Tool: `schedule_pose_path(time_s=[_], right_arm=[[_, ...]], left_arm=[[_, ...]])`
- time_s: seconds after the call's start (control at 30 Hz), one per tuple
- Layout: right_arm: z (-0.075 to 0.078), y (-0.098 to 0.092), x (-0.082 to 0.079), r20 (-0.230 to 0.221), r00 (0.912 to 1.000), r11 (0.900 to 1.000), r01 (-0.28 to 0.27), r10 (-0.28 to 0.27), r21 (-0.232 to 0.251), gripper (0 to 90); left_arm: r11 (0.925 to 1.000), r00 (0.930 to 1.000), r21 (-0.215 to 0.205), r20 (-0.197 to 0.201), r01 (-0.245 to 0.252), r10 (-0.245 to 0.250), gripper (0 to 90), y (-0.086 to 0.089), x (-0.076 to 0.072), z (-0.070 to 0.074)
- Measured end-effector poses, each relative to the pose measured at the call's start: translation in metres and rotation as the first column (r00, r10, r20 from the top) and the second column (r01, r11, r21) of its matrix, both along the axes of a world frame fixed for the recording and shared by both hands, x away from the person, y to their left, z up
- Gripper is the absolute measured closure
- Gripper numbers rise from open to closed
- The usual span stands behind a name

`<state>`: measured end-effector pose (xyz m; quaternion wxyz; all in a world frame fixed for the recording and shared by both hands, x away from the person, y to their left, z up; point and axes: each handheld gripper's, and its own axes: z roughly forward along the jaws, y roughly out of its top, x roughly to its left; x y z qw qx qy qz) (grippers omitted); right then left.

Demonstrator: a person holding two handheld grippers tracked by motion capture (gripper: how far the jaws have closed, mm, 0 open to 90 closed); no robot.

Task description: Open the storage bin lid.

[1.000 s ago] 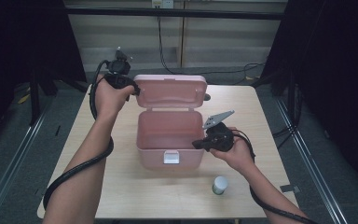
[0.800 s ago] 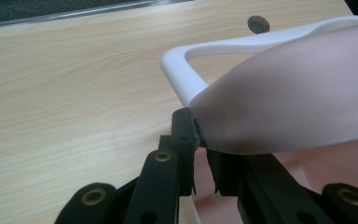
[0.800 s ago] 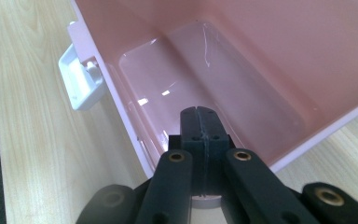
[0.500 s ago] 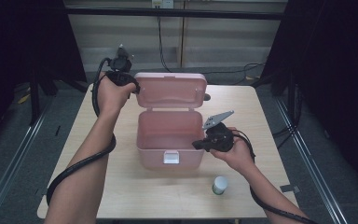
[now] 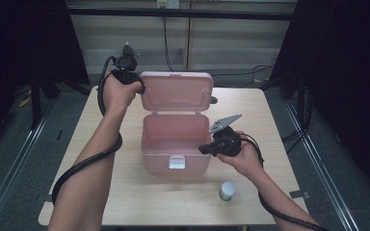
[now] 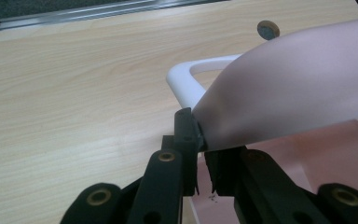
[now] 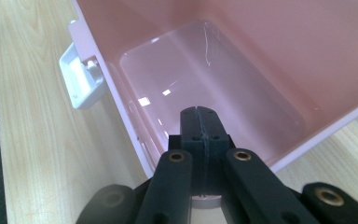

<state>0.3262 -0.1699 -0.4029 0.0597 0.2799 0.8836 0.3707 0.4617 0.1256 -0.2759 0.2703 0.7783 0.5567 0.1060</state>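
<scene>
The pink box (image 5: 176, 144) sits mid-table, lid (image 5: 176, 91) up. The left gripper (image 5: 139, 86) pinches the lid's corner. The right gripper (image 5: 204, 150) clamps the box's right rim. Probably next: hold steady, put the little jar (image 5: 227, 190) in.

Bare forearms, two black handheld grippers

Each gripper, left gripper (image 5: 134, 83) and right gripper (image 5: 211, 148), has matte black linked jaws with brass-coloured pivot rivets, seen close in the gripper views. A thick black cable (image 5: 82, 166) trails from each. A grey three-cornered plate (image 5: 224, 123) tops the right one. No sleeves reach the forearms.
</scene>
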Motion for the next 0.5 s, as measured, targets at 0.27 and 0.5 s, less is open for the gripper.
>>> schedule_pose_path(time_s=[0.27, 0.5], right_arm=[[-0.0001, 0.0003, -0.0014, -0.002, 1.0, 1.0, -0.004, 0.004, 0.004, 90.0], [-0.0001, 0.0003, -0.0022, -0.005, 1.0, 1.0, -0.007, 0.007, 0.005, 90.0]], left_arm=[[1.0, 1.0, 0.002, -0.006, -0.007, 0.007, 84.2, -0.0014, 0.0042, 0.0002], [0.9998, 0.9998, -0.005, -0.011, -0.019, 0.019, 84.7, -0.0021, 0.0094, -0.0005]])
